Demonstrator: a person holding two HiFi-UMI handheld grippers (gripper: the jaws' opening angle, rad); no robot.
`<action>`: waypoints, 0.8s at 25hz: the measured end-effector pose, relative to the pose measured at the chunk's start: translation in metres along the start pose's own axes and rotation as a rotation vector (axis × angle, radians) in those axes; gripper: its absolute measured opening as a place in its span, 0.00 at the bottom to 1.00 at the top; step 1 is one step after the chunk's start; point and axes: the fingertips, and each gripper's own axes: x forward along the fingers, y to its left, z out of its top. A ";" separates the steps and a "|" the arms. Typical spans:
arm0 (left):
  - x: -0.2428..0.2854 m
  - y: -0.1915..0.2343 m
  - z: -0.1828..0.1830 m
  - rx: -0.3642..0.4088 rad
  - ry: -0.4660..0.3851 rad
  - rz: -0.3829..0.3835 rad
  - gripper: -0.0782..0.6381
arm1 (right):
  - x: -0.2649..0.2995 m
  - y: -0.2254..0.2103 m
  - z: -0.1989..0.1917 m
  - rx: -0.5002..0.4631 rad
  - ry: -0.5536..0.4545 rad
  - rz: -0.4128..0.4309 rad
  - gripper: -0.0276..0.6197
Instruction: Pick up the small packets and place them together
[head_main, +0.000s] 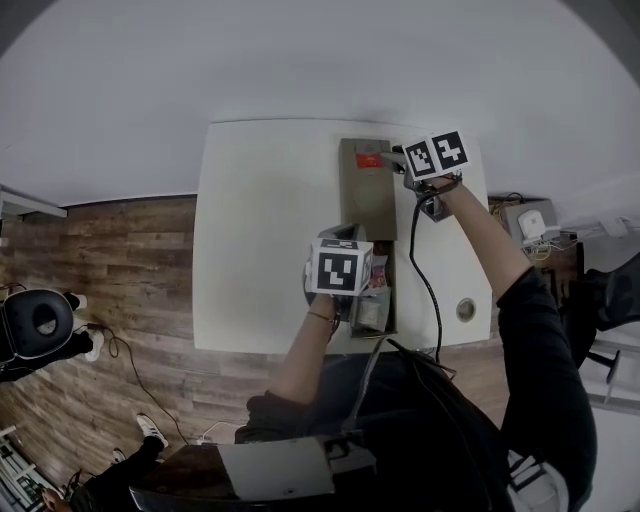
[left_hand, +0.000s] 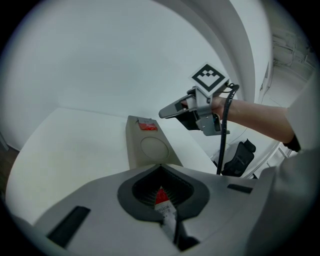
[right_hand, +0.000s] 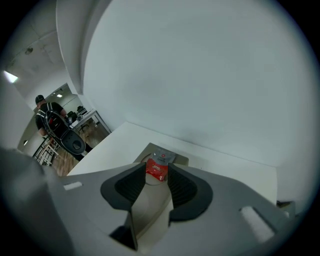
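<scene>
A tan board (head_main: 366, 205) lies on the white table (head_main: 260, 230). A red and white packet (head_main: 368, 159) rests at its far end. My right gripper (head_main: 392, 158) hovers just right of that packet, jaws open; in the right gripper view the packet (right_hand: 158, 167) lies on the board (right_hand: 150, 200) beyond the open right gripper (right_hand: 156, 186), untouched. My left gripper (head_main: 342, 236) is at the board's near end, shut on a red and white packet (left_hand: 164, 207). The left gripper view also shows the right gripper (left_hand: 167, 113) above the far packet (left_hand: 148, 126). More packets (head_main: 376, 296) lie beside the left gripper.
The right gripper's black cable (head_main: 425, 275) trails across the table's right side, near a round grommet (head_main: 466, 309). A black chair (head_main: 40, 322) stands on the wood floor at the left. A person (right_hand: 47, 117) stands far off in the background.
</scene>
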 end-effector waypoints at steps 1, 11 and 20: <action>0.000 0.000 -0.001 -0.002 0.000 -0.002 0.10 | -0.008 0.007 -0.002 -0.022 -0.011 0.020 0.25; -0.008 -0.002 -0.016 -0.012 0.008 -0.013 0.10 | -0.068 0.090 -0.090 -0.471 0.003 0.199 0.25; -0.015 -0.007 -0.032 -0.005 0.024 -0.011 0.10 | -0.058 0.140 -0.171 -0.676 0.208 0.334 0.25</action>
